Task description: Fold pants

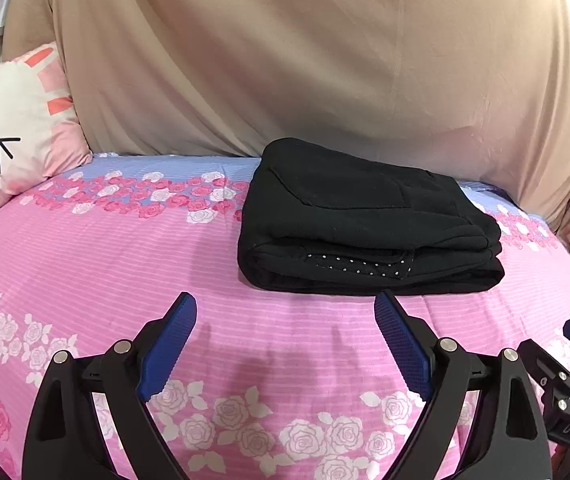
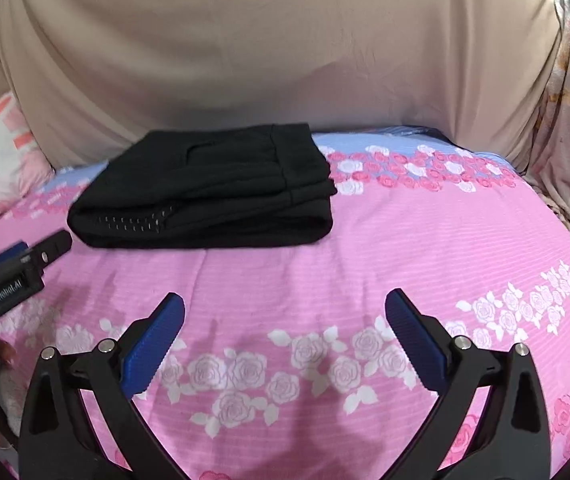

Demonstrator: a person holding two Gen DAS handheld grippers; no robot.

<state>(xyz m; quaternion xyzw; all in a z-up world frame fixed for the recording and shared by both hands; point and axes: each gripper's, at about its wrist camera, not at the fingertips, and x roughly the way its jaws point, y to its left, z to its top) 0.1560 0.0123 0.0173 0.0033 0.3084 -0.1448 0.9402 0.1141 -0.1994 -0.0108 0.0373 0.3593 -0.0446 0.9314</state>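
With the black pants [image 1: 369, 220] folded near the bed's [image 1: 85, 264] far edge, left gripper [image 1: 285, 344] and right gripper [image 2: 285, 340] hang empty, fingers apart; only tidying looks left.

The black pants [image 1: 369, 224] lie folded into a thick, squarish bundle of several stacked layers on the pink rose-printed bedsheet [image 1: 125, 264], toward its far side where the print turns blue. The fabric looks soft and matte, with curved seams and what seems a pocket outline showing on the top face. Along the near edge the folded layers are visible one upon another, and a strip of black lining dotted with small white specks [image 1: 361, 266] peeps out between them. The bundle rests flat, its corners rounded and slightly uneven.
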